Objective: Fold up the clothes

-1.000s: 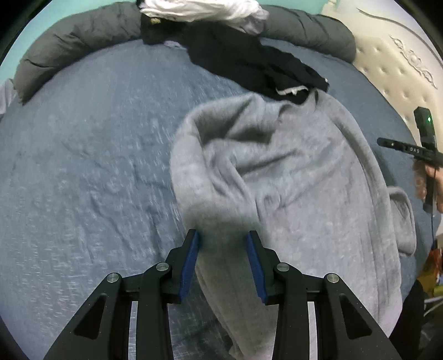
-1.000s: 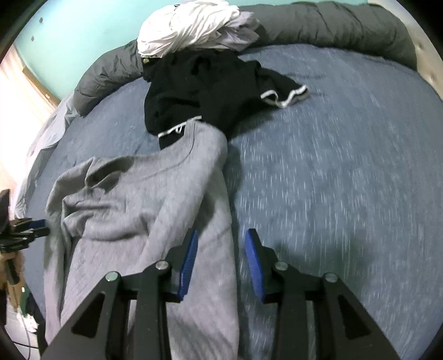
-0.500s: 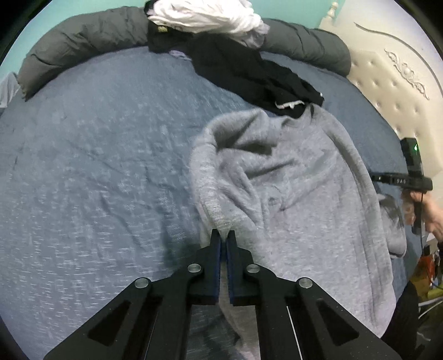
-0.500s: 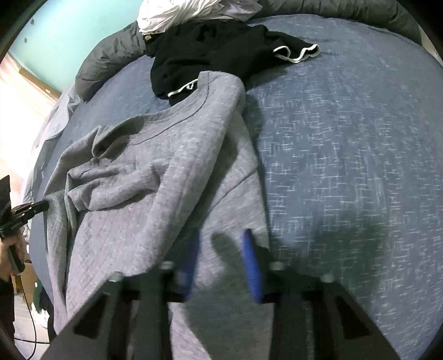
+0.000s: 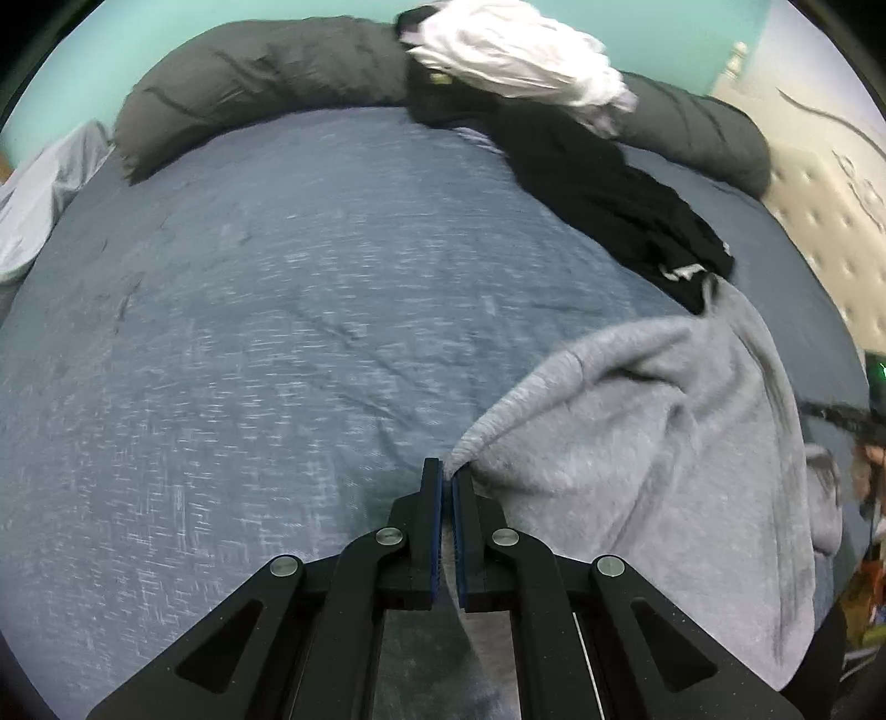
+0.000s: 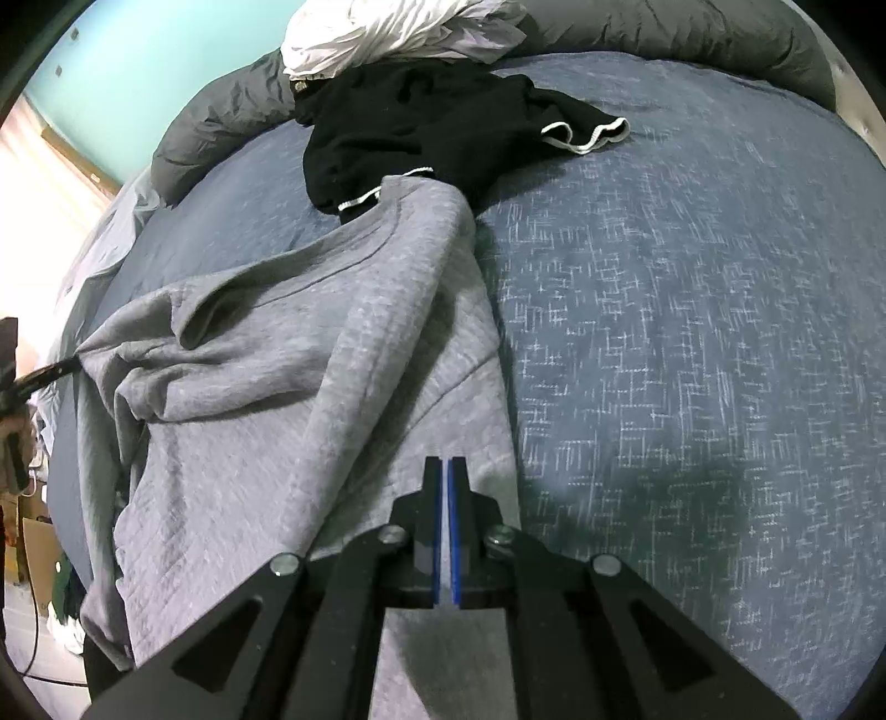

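A grey sweatshirt (image 5: 664, 443) lies crumpled on the blue bed cover (image 5: 249, 332). My left gripper (image 5: 447, 476) is shut on a pinched corner of its left edge and holds that edge taut, away from the rest. In the right wrist view the sweatshirt (image 6: 277, 387) spreads to the left, its collar against a black garment (image 6: 421, 127). My right gripper (image 6: 444, 471) points down onto the sweatshirt's right edge. Its jaws are closing, pads almost together, with grey fabric pinched at the tips. The left gripper's tip (image 6: 61, 368) shows at the far left, holding the cloth.
A black garment (image 5: 609, 194) with white trim and a white garment (image 5: 515, 50) lie heaped at the far side. A rolled dark grey duvet (image 5: 249, 72) lines the far edge. A cream padded headboard (image 5: 830, 183) is on the right. Bare blue cover (image 6: 692, 332) lies right of the sweatshirt.
Both grippers went from open to shut on the grey sweatshirt. My left gripper then drew its edge leftward and a little up, stretching the cloth. The right gripper stayed about where it was.
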The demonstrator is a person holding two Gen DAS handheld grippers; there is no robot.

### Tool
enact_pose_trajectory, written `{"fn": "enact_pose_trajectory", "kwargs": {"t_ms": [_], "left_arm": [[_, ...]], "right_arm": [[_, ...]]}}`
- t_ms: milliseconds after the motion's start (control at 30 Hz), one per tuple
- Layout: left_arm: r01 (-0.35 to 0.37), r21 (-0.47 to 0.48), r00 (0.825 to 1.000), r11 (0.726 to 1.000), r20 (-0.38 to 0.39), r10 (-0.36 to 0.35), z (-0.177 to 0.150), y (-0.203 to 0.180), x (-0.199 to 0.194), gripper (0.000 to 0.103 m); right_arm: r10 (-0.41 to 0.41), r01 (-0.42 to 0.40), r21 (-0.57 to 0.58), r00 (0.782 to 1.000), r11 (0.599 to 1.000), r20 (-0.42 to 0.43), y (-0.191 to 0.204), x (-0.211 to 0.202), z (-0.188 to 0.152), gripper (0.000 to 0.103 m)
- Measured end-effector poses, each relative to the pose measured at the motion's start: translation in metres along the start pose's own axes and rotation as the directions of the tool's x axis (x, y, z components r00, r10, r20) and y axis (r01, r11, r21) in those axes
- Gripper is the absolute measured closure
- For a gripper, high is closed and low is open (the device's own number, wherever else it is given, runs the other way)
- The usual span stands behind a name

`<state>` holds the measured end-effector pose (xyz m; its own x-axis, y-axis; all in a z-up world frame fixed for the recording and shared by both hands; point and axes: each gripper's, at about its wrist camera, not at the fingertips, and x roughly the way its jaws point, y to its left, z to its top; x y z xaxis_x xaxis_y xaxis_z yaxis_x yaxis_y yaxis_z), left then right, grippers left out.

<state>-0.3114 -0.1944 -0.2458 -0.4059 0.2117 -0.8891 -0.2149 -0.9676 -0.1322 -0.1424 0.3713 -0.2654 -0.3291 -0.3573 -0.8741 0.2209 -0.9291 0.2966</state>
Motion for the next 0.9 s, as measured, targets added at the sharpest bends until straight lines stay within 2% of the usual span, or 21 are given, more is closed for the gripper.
{"fn": "enact_pose_trajectory", "kwargs": {"t_ms": [133,233,333,367,400,467,533,633,767,900], "left_arm": [[-0.015,-0.043,1.0,0.999,-0.02,0.014,0.004,0.01,0.02,0.097],[-0.031,-0.047,0.999,0.998,-0.011,0.031,0.005,0.007,0.018,0.096],[-0.007,-0.095,0.999,0.995,0.04,0.011,0.005,0.007,0.001,0.088],[0.008,-0.112,0.998,0.994,0.059,-0.001,0.006,0.006,-0.006,0.078],[0.021,-0.098,0.997,0.995,0.07,-0.014,0.006,0.001,-0.011,0.07],[0.047,-0.066,0.995,0.997,0.088,-0.041,0.007,-0.012,-0.019,0.068],[0.077,0.019,0.995,0.997,0.064,-0.078,0.011,-0.038,-0.015,0.068],[0.069,0.138,0.997,0.988,0.014,-0.072,0.014,-0.081,0.008,0.058],[0.085,0.213,0.996,0.973,-0.037,-0.079,0.013,-0.117,0.041,0.057],[0.051,0.272,0.998,0.961,-0.049,-0.039,0.012,-0.136,0.066,0.057]], "right_arm": [[0.002,-0.002,-0.002,1.0,1.0,0.003,0.004,-0.002,-0.002,0.102],[0.011,-0.011,-0.017,1.0,1.0,0.006,0.009,-0.005,-0.002,0.102],[0.018,-0.018,-0.029,1.0,0.999,0.014,0.014,-0.007,-0.001,0.102],[0.022,-0.022,-0.028,1.0,0.999,0.018,0.015,-0.008,-0.001,0.101],[0.026,-0.026,-0.026,0.999,0.999,0.022,0.015,-0.008,-0.001,0.101],[0.03,-0.029,-0.028,0.999,0.999,0.027,0.017,-0.008,0.0,0.101],[0.031,-0.031,-0.025,0.999,0.999,0.03,0.019,-0.007,0.001,0.101],[0.037,-0.036,-0.021,0.999,0.999,0.033,0.02,-0.008,0.0,0.101],[0.029,-0.028,-0.038,0.999,0.999,0.025,0.021,-0.009,-0.002,0.101],[0.026,-0.025,-0.049,0.999,0.998,0.02,0.018,-0.008,-0.001,0.101]]}}
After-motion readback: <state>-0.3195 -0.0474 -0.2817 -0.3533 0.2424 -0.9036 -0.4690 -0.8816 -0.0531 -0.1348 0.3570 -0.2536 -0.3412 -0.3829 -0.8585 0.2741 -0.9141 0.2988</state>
